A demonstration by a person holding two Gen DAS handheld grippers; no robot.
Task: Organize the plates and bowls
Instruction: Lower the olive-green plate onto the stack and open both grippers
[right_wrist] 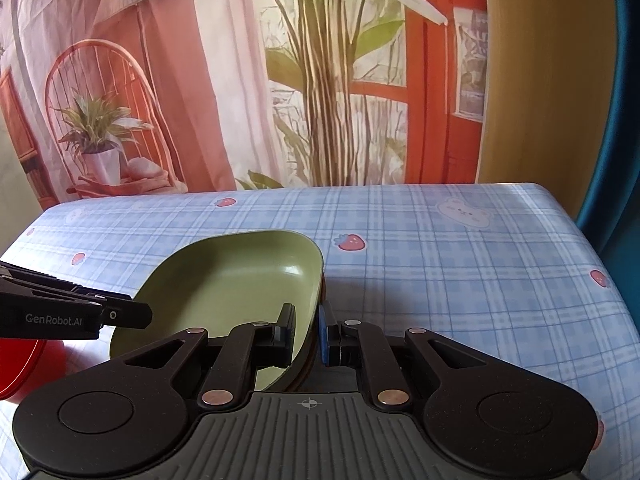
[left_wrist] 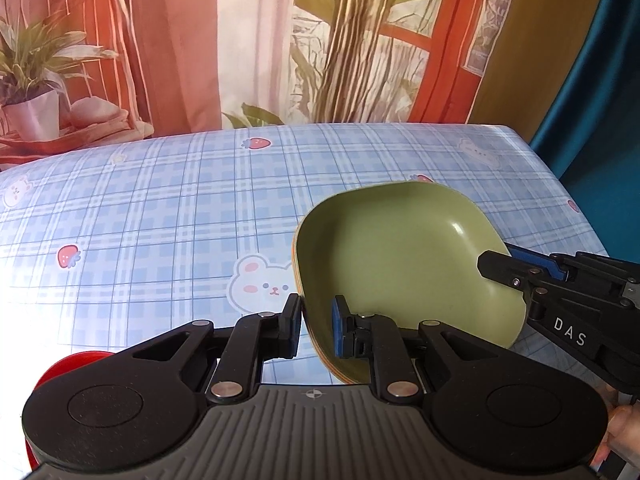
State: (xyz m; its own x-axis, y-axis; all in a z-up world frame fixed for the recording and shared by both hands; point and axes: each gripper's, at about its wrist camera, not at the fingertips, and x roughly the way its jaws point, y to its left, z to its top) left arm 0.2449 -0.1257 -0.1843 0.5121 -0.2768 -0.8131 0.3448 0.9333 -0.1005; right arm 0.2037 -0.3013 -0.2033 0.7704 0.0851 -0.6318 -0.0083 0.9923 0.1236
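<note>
A stack of square plates, green one on top [left_wrist: 404,252], is held tilted above the table between both grippers. Orange and other coloured edges show under the green plate. My left gripper [left_wrist: 318,326] is shut on the stack's left rim. My right gripper [right_wrist: 306,334] is shut on the stack's right rim [right_wrist: 236,280]. The right gripper also shows at the right of the left wrist view [left_wrist: 504,268]. The left gripper shows at the left of the right wrist view [right_wrist: 136,314]. A red dish [right_wrist: 18,364] lies low at the left, mostly hidden.
The table has a blue checked cloth [left_wrist: 160,208] with bears and strawberries. A printed backdrop of curtains and plants [left_wrist: 280,40] hangs behind the far edge. The red dish also peeks out behind my left gripper [left_wrist: 80,364]. The table's right edge [right_wrist: 600,248] drops off by a blue curtain.
</note>
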